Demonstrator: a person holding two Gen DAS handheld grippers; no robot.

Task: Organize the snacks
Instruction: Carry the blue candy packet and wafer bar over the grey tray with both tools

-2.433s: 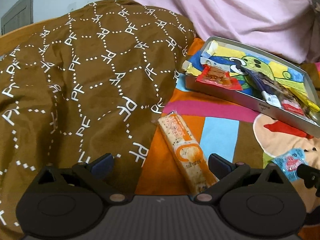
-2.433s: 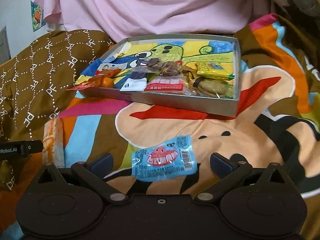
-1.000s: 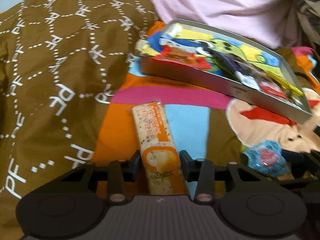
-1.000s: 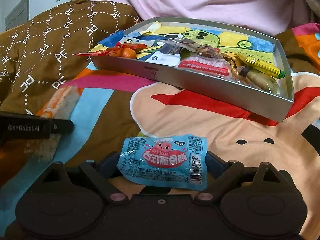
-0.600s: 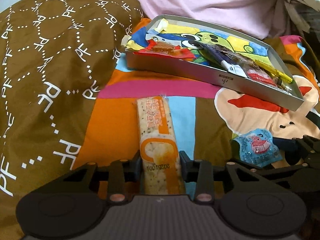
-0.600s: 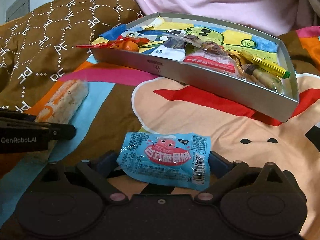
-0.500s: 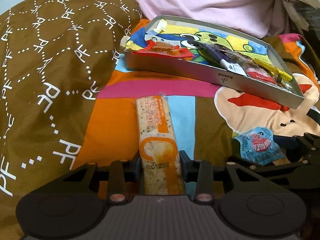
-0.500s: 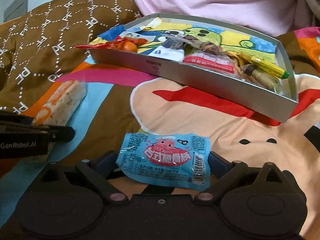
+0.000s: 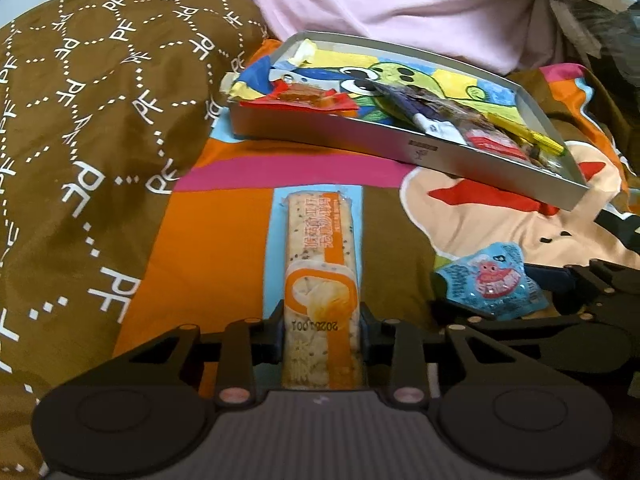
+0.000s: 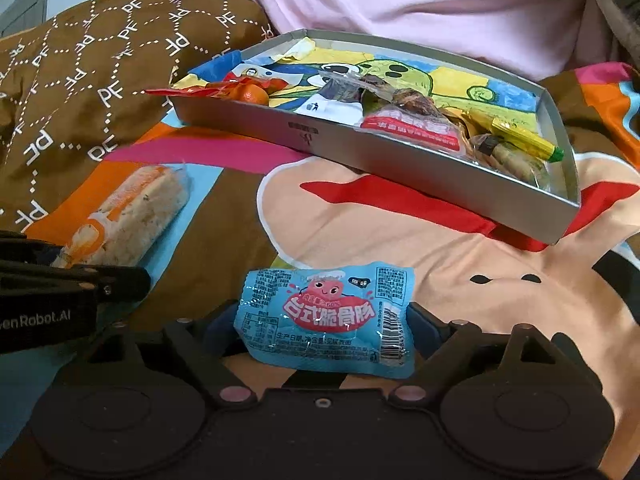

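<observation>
My left gripper (image 9: 322, 326) is shut on the near end of a long orange-and-white cracker pack (image 9: 320, 256), which points toward the grey tray (image 9: 400, 148). The pack also shows at the left of the right wrist view (image 10: 132, 216). My right gripper (image 10: 320, 328) is shut on a light blue snack packet (image 10: 328, 320), also seen in the left wrist view (image 9: 488, 280). The grey tray (image 10: 400, 168) lies beyond on the bed and holds several wrapped snacks on a cartoon picture.
A colourful cartoon bedsheet (image 10: 400, 248) covers the bed. A brown patterned quilt (image 9: 80, 120) bulges at the left. A pink blanket (image 10: 400, 8) lies behind the tray. The left gripper's body (image 10: 48, 300) sits at the left edge of the right wrist view.
Both grippers closed from open: the left on the cracker pack, the right on the blue packet. Both views have shifted slightly since, with the snacks held.
</observation>
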